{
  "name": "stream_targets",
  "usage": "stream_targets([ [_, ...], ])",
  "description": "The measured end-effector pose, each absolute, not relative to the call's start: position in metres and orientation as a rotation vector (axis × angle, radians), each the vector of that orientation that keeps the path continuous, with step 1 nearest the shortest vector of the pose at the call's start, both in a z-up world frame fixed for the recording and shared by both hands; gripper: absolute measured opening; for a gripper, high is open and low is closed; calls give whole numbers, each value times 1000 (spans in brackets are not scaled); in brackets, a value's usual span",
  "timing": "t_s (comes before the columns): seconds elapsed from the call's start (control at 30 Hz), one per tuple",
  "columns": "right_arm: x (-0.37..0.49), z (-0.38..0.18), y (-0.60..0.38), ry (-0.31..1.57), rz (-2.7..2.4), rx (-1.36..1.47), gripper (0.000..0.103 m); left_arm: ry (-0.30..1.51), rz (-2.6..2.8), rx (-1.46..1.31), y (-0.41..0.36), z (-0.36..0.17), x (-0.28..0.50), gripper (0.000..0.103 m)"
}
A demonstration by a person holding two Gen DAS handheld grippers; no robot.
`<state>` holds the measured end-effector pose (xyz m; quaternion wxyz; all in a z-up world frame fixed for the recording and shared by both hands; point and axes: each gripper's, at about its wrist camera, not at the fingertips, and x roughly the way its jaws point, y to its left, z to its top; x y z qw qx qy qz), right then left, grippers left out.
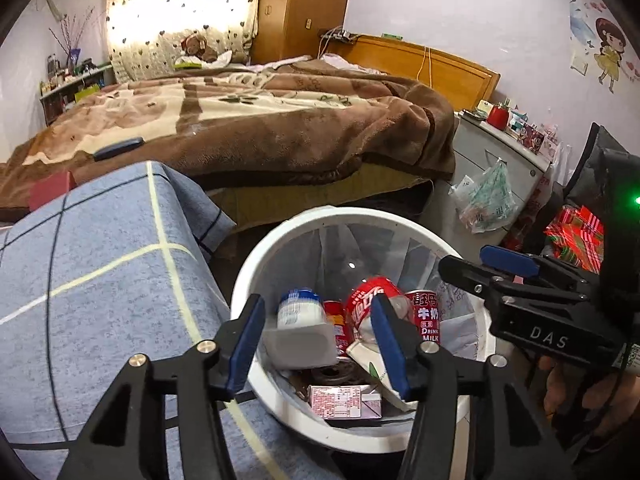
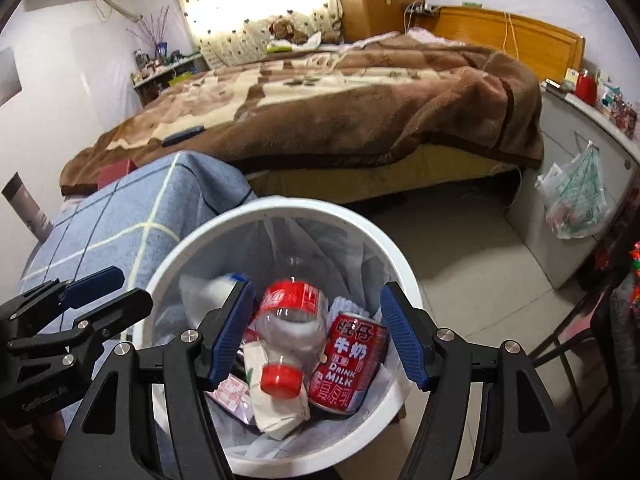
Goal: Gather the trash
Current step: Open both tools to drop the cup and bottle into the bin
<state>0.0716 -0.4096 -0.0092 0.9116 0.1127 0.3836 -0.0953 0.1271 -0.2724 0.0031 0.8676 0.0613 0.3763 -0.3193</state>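
Looking thru left wrist view: left claw stands half-wide, nothing btwn pads, over the white trash bin, which sits just beside the desk's near corner, blue checked cloth bare. Inside: white bottle, milk can, pink carton.

Right wrist view: right claw wide, holding nothing, also above the bin; cola bottle and milk can lie within. Judging: trash mostly collected; none visible left on desk or floor.
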Motion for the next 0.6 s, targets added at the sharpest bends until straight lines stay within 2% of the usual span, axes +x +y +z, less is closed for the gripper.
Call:
stream_targets([
  [0.2, 52, 6, -390, 682, -189, 198, 68, 752, -604, 116, -252, 11, 116, 65],
  [0.6, 30, 8, -344, 588, -126, 167, 68, 665, -376, 119, -186, 17, 77, 66],
])
